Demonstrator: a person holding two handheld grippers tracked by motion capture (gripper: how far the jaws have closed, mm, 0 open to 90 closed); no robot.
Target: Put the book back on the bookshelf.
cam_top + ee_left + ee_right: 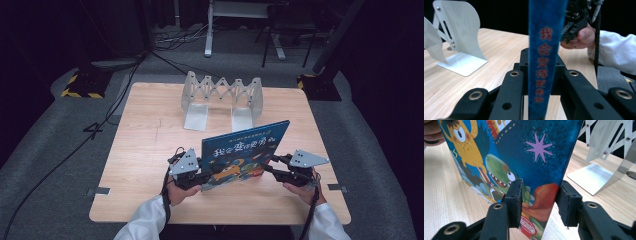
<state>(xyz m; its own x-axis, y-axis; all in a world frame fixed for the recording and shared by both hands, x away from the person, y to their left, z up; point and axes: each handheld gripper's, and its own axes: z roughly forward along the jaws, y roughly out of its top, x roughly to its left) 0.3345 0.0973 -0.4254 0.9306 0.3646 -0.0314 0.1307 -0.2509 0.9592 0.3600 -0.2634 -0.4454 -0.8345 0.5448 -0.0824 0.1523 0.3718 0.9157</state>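
A blue picture book (245, 150) with cartoon monsters on its cover stands upright and tilted over the front of the wooden table (150, 150), held between both grippers. My left gripper (204, 179) is shut on its spine end; in the left gripper view the blue spine (544, 50) with red characters runs straight up between the jaws of the left gripper (543, 75). My right gripper (267, 165) grips the opposite edge. In the right gripper view, one pad of the right gripper (539, 202) lies on the front cover (524, 157) and the other sits behind the page edge.
A white metal expanding book stand (222, 92) with two flat feet stands at the table's back, also seen in the left gripper view (456, 37) and the right gripper view (604, 157). Cables and black-yellow stand bases (80, 85) lie on the grey floor beyond.
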